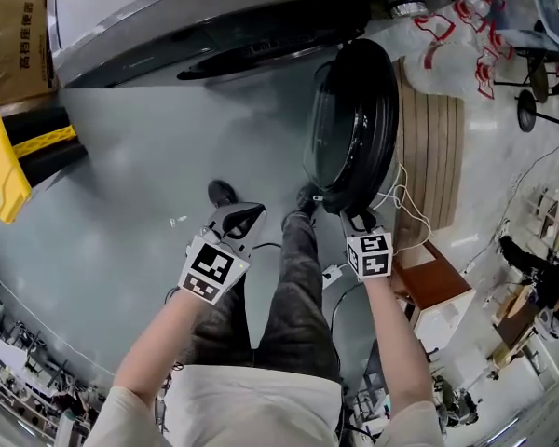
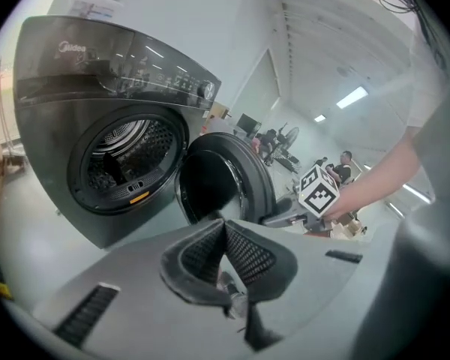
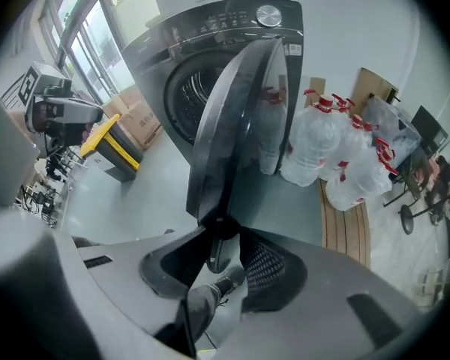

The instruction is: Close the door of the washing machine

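Note:
The dark grey washing machine (image 1: 214, 17) stands at the top of the head view, its round door (image 1: 354, 119) swung wide open to the right. The drum opening (image 2: 127, 160) shows in the left gripper view. My right gripper (image 1: 359, 220) is at the door's near rim. In the right gripper view the door's edge (image 3: 232, 118) runs down between the jaws of the right gripper (image 3: 221, 235), which stand apart and do not press on it. My left gripper (image 1: 238, 220) hangs over the floor left of the door, its tips together on nothing (image 2: 223, 225).
Large water bottles (image 3: 337, 156) sit on a wooden pallet (image 1: 433, 147) right of the machine. Cardboard boxes (image 1: 14, 35) and a yellow-and-black bin (image 1: 28, 152) stand at the left. The person's legs (image 1: 298, 277) are between the grippers. Cables (image 1: 401, 203) and a wooden box (image 1: 438, 282) lie near the right.

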Tool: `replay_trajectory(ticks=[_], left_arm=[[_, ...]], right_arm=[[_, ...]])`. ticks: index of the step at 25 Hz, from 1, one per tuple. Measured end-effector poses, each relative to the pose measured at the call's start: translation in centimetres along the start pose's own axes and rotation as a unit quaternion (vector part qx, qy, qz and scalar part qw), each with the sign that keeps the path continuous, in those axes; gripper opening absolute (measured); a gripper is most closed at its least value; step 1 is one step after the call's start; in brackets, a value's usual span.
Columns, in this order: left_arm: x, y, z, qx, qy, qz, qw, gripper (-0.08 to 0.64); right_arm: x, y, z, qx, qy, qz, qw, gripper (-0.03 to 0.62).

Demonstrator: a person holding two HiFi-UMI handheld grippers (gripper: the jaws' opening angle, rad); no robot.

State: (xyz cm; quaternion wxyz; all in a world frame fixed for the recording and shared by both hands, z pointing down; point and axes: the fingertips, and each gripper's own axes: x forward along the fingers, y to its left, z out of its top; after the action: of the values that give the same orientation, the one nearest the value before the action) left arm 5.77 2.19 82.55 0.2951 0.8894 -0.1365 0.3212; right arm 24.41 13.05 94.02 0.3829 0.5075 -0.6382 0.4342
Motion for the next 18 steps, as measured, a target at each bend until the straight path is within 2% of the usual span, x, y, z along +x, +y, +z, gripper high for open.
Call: replay_trajectory(ticks=[4, 13, 18], left_arm=[[-2.4, 2.2, -0.9, 0.01, 0.0, 0.014, 0.9999, 0.009], [-5.7, 6.4, -2.3, -0.022, -0.009, 0.038, 0.999, 0.009], [-8.3, 9.0, -2.9, -0.04, -0.01, 0.053, 0.9977, 0.009]], right_arm=[[1.5, 4.3, 2.2, 0.034, -0.006, 0.009, 0.999, 0.161], [4.2, 10.5, 7.0, 0.066, 0.002, 0.009, 0.998, 0.177], [5.2, 13.7, 11.5, 0.078, -0.002, 0.032, 0.996, 0.186]])
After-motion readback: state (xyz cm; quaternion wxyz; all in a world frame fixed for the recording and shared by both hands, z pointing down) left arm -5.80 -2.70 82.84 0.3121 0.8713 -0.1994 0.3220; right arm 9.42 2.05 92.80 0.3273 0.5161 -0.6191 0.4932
